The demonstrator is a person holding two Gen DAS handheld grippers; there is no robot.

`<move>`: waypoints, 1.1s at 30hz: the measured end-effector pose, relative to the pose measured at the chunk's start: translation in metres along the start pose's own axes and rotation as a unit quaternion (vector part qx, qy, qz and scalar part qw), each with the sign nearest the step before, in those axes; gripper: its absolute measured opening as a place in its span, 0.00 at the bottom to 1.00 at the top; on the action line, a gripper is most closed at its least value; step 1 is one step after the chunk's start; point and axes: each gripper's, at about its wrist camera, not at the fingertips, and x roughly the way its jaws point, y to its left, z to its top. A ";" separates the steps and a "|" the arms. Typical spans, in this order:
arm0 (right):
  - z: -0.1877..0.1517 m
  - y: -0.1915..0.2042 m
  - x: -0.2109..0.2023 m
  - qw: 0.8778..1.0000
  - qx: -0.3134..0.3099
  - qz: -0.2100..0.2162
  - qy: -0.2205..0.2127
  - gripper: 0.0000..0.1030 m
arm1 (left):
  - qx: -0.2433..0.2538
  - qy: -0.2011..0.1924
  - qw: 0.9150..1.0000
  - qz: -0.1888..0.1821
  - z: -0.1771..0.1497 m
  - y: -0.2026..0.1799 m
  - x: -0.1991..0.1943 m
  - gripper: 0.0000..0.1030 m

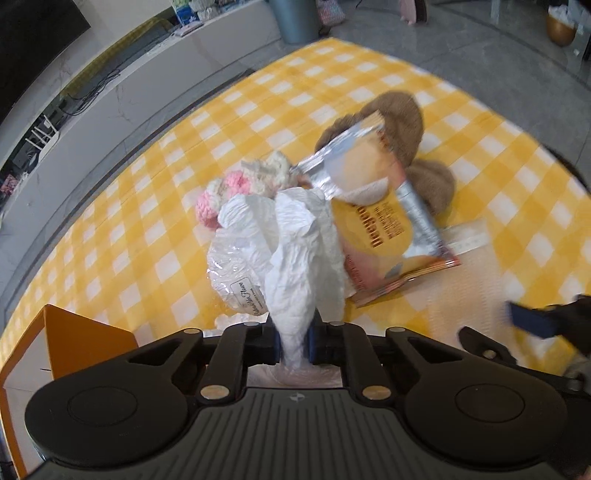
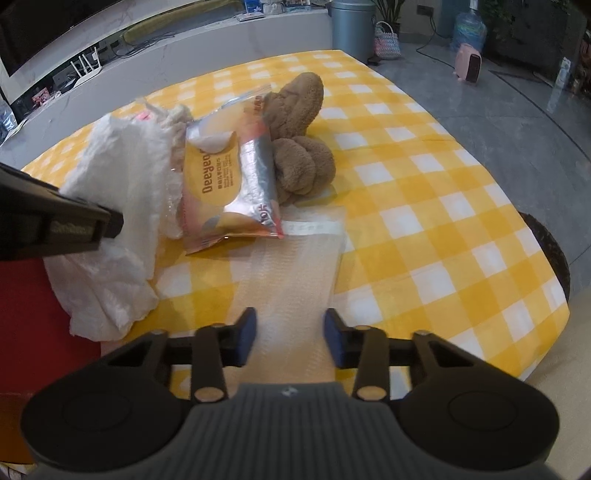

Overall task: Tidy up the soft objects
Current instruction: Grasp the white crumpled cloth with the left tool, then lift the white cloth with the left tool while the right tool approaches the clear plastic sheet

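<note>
My left gripper is shut on a crumpled white plastic bag, which also shows at the left of the right wrist view. Behind the bag lie a pink and cream knitted item, a yellow and silver wipes packet and brown fluffy slippers. My right gripper is open and empty above a clear bubble-wrap pouch on the yellow checked cloth.
An orange box stands at the near left. The table edge drops off to the right onto a grey floor. A grey bin and a white ledge stand behind the table.
</note>
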 end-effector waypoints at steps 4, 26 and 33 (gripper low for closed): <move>0.000 -0.004 -0.001 1.000 0.005 0.003 -0.004 0.23 | -0.002 -0.035 0.999 -0.033 -0.004 0.000 -0.023 0.11; 0.002 -0.032 -0.005 0.998 0.064 -0.006 -0.010 0.20 | -0.049 -0.008 0.990 -0.133 -0.050 -0.035 -0.027 0.38; 0.003 -0.037 -0.003 0.996 0.084 -0.020 0.000 0.52 | -0.010 0.025 0.998 -0.062 -0.059 -0.063 -0.001 0.79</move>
